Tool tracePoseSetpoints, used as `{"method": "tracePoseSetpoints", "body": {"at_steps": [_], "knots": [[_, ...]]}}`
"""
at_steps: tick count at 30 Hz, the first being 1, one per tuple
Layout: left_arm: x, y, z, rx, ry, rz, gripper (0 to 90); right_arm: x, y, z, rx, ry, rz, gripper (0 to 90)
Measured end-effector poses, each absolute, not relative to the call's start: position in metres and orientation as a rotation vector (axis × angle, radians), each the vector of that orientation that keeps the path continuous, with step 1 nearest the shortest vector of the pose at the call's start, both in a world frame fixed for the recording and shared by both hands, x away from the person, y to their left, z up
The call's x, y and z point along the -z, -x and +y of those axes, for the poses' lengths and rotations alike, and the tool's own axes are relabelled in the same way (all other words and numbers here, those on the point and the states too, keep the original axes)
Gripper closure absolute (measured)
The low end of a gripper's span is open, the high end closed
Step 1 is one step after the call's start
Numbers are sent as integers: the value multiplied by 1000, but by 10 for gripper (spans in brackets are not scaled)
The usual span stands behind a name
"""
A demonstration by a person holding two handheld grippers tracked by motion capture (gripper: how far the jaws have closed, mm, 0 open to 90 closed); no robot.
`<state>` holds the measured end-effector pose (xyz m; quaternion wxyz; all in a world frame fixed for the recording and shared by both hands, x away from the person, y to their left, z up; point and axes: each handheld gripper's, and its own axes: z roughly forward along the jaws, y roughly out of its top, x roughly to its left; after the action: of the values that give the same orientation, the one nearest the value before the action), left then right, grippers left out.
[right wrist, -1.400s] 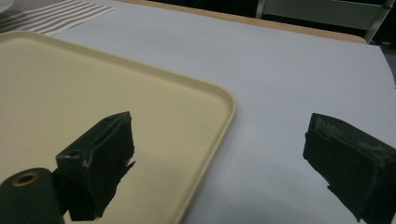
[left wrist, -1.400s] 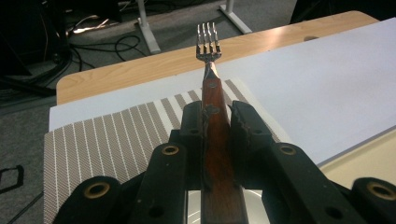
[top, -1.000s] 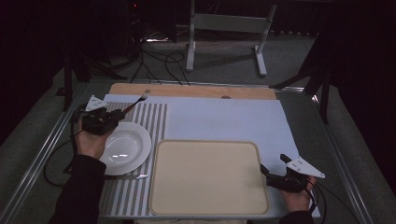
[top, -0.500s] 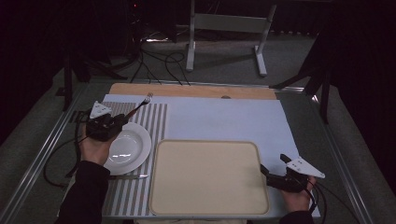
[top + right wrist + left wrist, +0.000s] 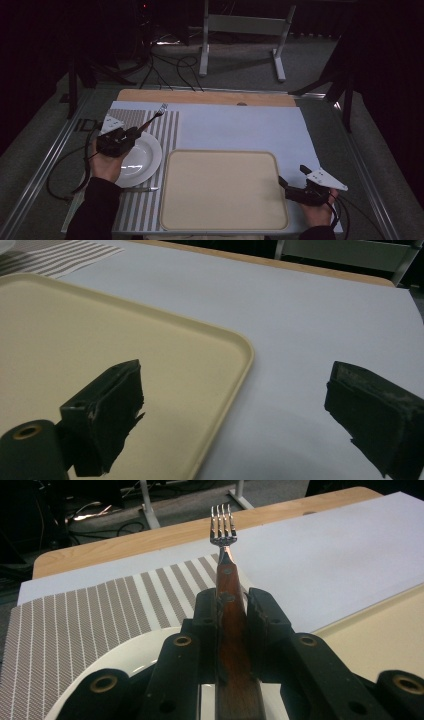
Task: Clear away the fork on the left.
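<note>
In the high view, the left hand-held gripper (image 5: 131, 134) hung over the white plate (image 5: 145, 159) on the striped mat (image 5: 165, 131), pinching a wooden-handled fork (image 5: 151, 119) whose tines pointed away over the mat, while the right hand-held gripper (image 5: 291, 187) sat at the right edge of the cream tray (image 5: 222, 190). The left gripper view showed its jaws pressed against the fork's (image 5: 226, 575) handle above the plate (image 5: 130, 655). In the right gripper view the jaws stood spread wide, one over the tray (image 5: 90, 335), the other over the pale bench cover (image 5: 310, 325).

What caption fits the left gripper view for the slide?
Left gripper shut on wooden-handled fork, above white plate and striped placemat.
</note>
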<state>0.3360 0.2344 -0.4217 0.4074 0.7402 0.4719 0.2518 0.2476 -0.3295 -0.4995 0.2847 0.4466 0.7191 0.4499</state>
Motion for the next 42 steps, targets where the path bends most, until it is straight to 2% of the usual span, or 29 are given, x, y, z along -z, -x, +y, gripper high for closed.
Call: {"method": "tracePoseSetpoints", "body": {"at_steps": [42], "knots": [[439, -300, 210, -627, -1867, 1173, 764, 499, -247, -329, -1203, -1195, 1923, 84]]}}
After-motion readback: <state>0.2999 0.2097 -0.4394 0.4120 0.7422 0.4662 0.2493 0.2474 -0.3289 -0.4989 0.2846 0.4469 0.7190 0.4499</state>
